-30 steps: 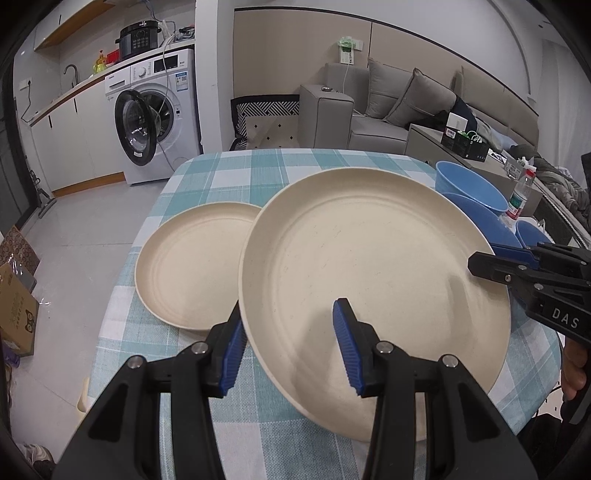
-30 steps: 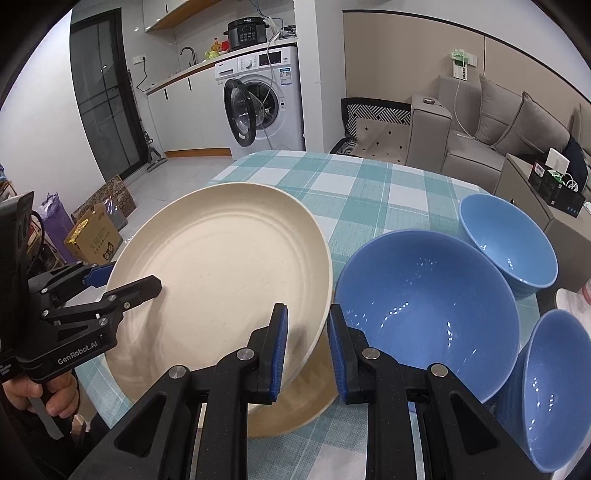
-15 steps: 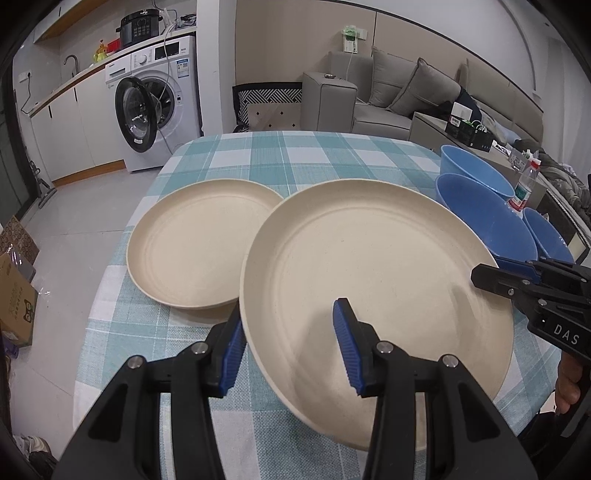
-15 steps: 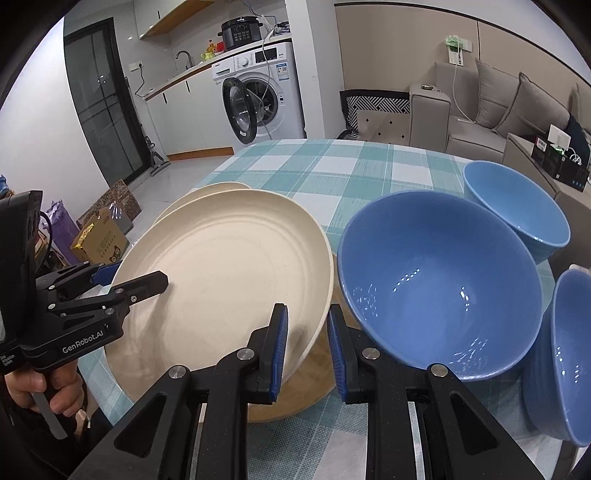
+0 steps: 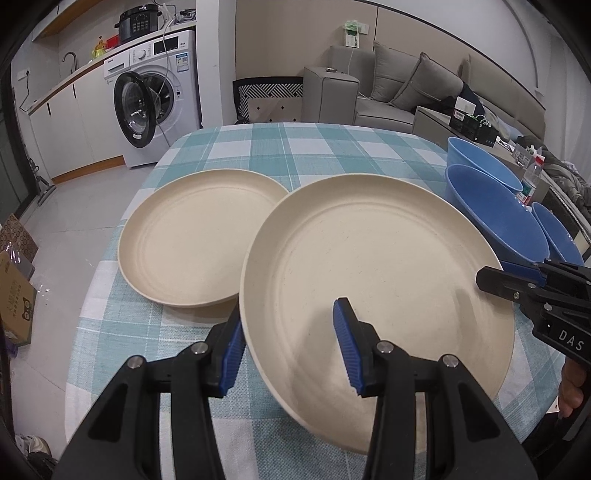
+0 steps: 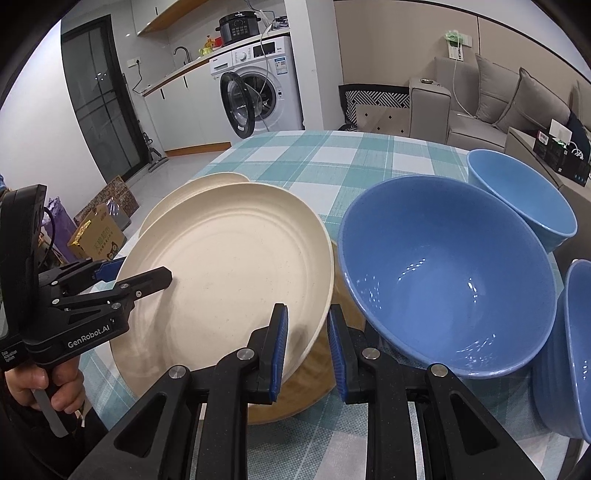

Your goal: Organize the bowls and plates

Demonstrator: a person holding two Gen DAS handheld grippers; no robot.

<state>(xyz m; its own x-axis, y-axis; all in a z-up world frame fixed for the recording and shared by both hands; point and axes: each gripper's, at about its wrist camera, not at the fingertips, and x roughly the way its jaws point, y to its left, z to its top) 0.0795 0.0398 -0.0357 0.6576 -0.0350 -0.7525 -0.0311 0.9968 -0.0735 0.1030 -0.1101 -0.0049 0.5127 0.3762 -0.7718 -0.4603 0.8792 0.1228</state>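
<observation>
Round table [image 5: 317, 147] under a teal-and-white check cloth, filling the centre of both views. Left gripper [image 5: 288, 347] at bottom centre of the left view, fingers spread either side of the near rim of a cream plate [image 5: 373, 273]; contact with the pads unclear. Same plate [image 6: 229, 266] at centre left of the right view, tilted and raised off the cloth, its lower edge between the narrowly parted fingers of the right gripper [image 6: 306, 347], bottom centre; whether they pinch it cannot be told. Second cream plate [image 5: 195, 236] flat on the cloth, left of centre, partly overlapped by the first. Three blue bowls at right: large bowl [image 6: 443, 273] just beside the lifted plate, another bowl [image 6: 524, 199] behind it, a third [image 6: 576, 339] at the right edge. Wooden disc [image 6: 295, 398] under the lifted plate, low in the right view. Upper left of both views: washing machine [image 5: 155, 96] with door ajar, cooker [image 5: 138, 24] on top, white cabinets. Upper right: grey sofa [image 5: 402, 88] with cushions. Cardboard box [image 6: 98, 236] on pale floor tiles at left.
</observation>
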